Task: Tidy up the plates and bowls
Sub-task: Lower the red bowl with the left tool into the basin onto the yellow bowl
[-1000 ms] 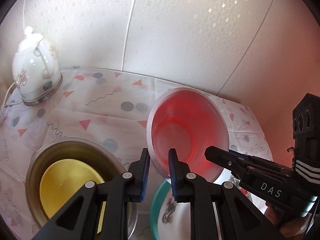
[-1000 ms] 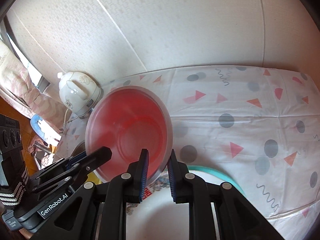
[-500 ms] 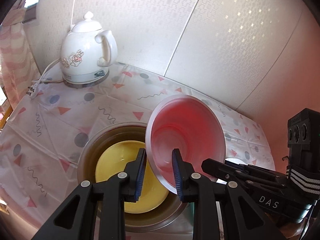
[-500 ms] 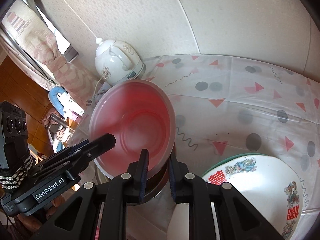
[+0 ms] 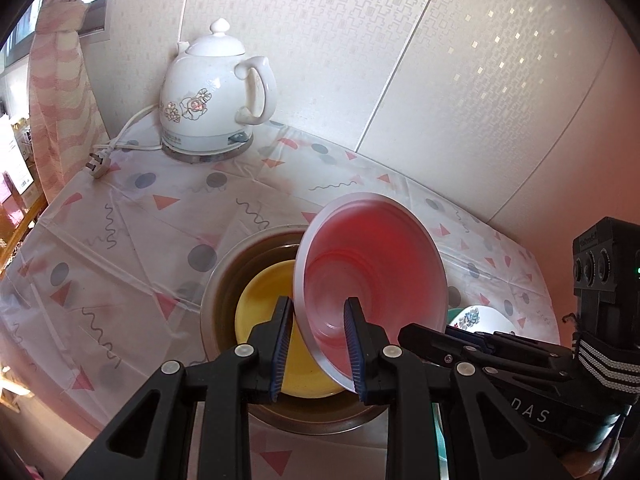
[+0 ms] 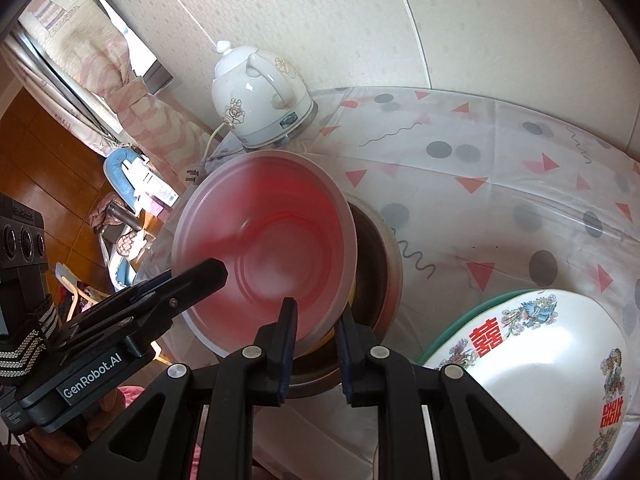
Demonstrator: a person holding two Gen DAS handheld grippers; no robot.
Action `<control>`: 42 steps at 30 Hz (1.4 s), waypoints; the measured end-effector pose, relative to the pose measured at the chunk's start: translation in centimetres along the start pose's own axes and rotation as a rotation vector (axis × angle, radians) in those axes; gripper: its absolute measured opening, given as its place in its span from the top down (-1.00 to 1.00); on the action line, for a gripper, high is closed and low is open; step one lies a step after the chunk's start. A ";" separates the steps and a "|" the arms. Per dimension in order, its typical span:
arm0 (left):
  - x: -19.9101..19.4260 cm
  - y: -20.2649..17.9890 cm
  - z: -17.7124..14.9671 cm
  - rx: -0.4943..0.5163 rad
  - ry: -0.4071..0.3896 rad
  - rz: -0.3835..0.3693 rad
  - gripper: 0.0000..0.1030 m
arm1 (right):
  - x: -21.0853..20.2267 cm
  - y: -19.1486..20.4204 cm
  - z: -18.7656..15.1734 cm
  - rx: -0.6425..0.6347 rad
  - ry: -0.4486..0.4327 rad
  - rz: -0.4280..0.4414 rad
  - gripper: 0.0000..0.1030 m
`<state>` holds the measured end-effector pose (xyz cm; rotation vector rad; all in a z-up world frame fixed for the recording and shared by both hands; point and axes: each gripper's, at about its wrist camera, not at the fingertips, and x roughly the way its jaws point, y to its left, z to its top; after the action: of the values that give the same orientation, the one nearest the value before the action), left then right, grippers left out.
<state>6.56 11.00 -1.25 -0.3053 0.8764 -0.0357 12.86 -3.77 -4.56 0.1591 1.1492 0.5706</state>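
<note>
The red bowl is hanging tilted in the air over the metal bowl, gripped at its near rim from both sides. The left gripper is standing only narrowly open, with the red bowl's rim between its pads; whether both pads are pressing on it cannot be told. The right gripper is clamping the same rim, its pads close together on either side of the thin wall. Inside the metal bowl a yellow plate is lying flat, partly hidden behind the red bowl. On the right, a white bowl with red characters is sitting on the dotted tablecloth. At the far side, against the wall, a white kettle is standing on its base.
</note>
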 end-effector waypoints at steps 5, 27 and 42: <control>-0.3 0.4 -0.5 -0.006 -0.001 0.010 0.51 | 0.3 0.6 -0.3 -0.007 0.011 0.005 0.64; -1.0 1.4 -1.7 -0.017 0.007 0.024 0.51 | 1.2 1.4 -1.0 -0.030 0.043 0.015 0.64; -0.9 2.0 -2.0 -0.036 0.023 0.018 0.51 | 1.2 1.7 -1.2 -0.040 0.046 0.015 0.64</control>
<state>4.26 12.55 -2.35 -0.3311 0.9032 -0.0071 11.52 -1.94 -5.42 0.1206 1.1814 0.6127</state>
